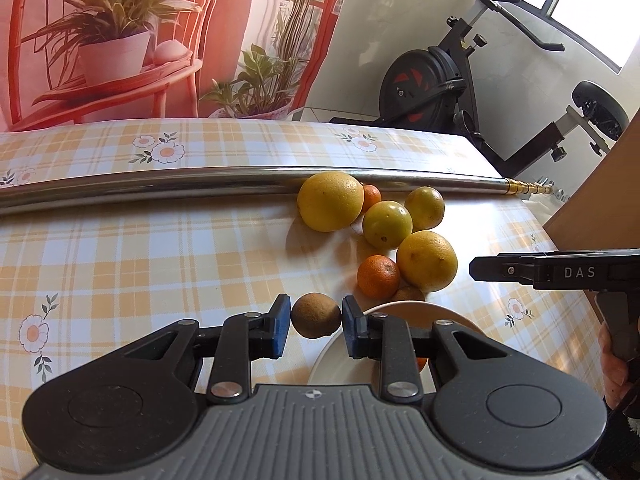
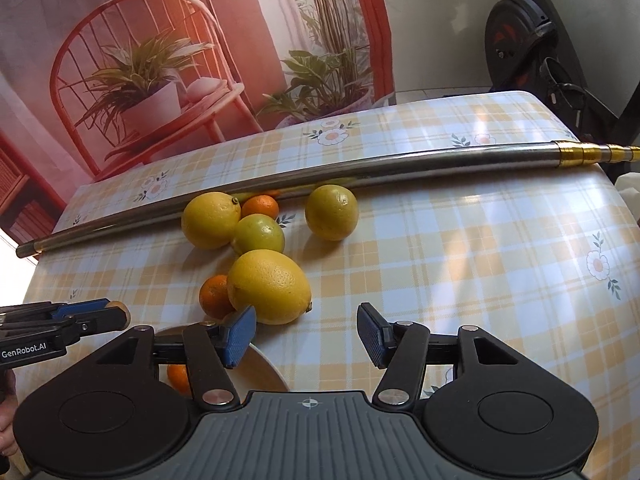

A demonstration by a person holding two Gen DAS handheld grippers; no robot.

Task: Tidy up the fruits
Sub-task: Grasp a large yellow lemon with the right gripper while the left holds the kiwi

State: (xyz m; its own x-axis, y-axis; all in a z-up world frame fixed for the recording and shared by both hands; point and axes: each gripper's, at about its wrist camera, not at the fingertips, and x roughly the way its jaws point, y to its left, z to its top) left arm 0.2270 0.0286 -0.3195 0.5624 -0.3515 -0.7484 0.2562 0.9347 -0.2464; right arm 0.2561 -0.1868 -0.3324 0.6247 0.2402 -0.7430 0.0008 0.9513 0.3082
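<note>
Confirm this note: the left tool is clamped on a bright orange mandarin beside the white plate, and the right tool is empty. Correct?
Not quite. The left tool is clamped on a small brown fruit, not an orange mandarin, as the left wrist view shows. It does sit beside the white plate, and the right tool is empty.

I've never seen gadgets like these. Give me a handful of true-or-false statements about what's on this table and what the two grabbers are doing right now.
1. The left gripper is clamped on a small brown fruit. True.
2. The right gripper is holding a lemon. False: its blue pads are apart with nothing between them; the nearest large yellow citrus lies just beyond its left pad.
3. A long metal pole lies across the checked tablecloth behind the fruit. True.
4. The white plate is piled with yellow citrus. False: the yellow fruits lie on the cloth; only a bit of orange fruit shows on the plate.
5. All the loose fruit is yellow. False: small tangerines lie among them.
</note>
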